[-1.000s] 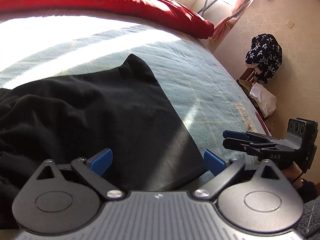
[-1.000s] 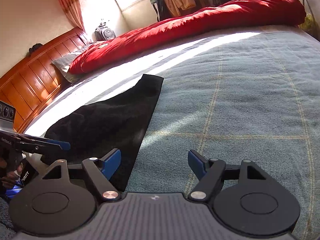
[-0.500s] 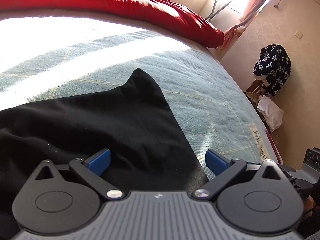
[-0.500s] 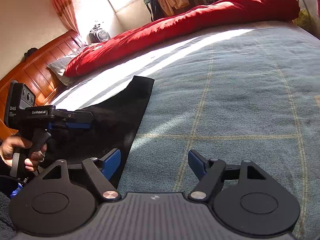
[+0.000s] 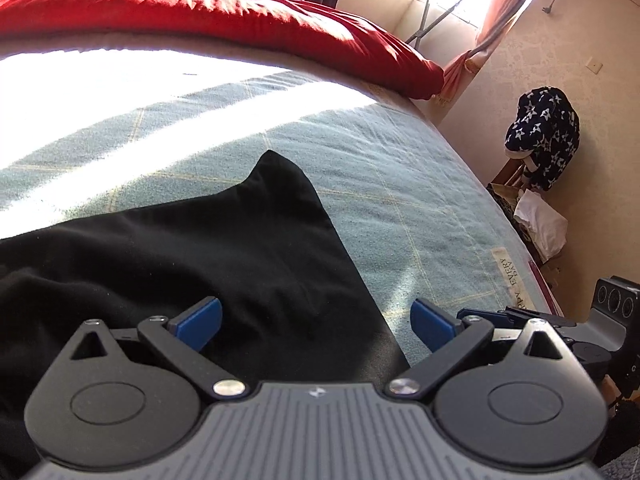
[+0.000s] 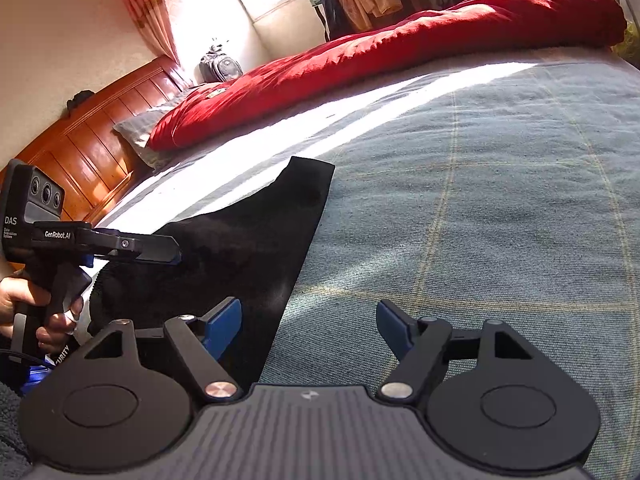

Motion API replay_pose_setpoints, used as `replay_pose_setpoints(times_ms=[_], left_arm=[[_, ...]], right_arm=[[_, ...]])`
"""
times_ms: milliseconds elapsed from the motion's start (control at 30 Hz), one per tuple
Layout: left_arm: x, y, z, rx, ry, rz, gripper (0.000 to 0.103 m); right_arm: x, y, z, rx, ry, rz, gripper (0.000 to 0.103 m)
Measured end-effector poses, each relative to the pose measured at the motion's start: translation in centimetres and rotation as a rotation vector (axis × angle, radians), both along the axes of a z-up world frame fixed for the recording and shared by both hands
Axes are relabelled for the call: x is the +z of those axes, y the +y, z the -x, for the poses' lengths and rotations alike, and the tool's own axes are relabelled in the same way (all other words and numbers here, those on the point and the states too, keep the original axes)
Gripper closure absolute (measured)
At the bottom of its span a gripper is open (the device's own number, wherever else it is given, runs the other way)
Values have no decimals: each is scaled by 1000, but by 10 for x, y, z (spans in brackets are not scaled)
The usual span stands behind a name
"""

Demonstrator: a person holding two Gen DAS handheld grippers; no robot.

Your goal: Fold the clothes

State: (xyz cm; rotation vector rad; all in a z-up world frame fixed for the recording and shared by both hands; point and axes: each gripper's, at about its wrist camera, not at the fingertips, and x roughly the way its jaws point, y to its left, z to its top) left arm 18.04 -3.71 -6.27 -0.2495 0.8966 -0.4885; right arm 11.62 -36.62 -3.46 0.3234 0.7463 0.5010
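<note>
A black garment (image 5: 192, 264) lies spread on the blue-grey bed cover (image 5: 400, 184), one corner pointing towards the far side. My left gripper (image 5: 316, 322) hovers open over the garment's near right part, nothing between its blue pads. In the right wrist view the same garment (image 6: 248, 248) lies at the left, its straight edge running away from me. My right gripper (image 6: 310, 326) stands open across that edge, its left pad over black cloth and its right pad over bare cover. The left gripper (image 6: 174, 250), held by a hand (image 6: 24, 304), is level above the garment.
A red duvet (image 6: 400, 48) lies along the far side of the bed, with a wooden headboard (image 6: 92, 136) and a pillow (image 6: 140, 128) to the left. Off the bed's right edge are a star-patterned garment (image 5: 544, 132) and a white bag (image 5: 540, 224).
The left gripper has come forward over the black garment and risen into the right wrist view at the left. The right gripper has stayed put, both still open.
</note>
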Motion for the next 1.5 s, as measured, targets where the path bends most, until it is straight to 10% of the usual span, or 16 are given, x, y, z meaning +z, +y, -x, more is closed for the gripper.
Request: replay_pose_setpoints(times_ms=[933, 1267, 1500], left_arm=[[-7, 5, 24, 50, 51, 2, 3], [-14, 70, 9, 339, 46, -86, 3], [5, 76, 28, 352, -3, -74, 3]], right_arm=[[0, 17, -10, 75, -3, -8, 24], [-1, 14, -9, 88, 2, -12, 23], [-1, 10, -16, 100, 6, -28, 20]])
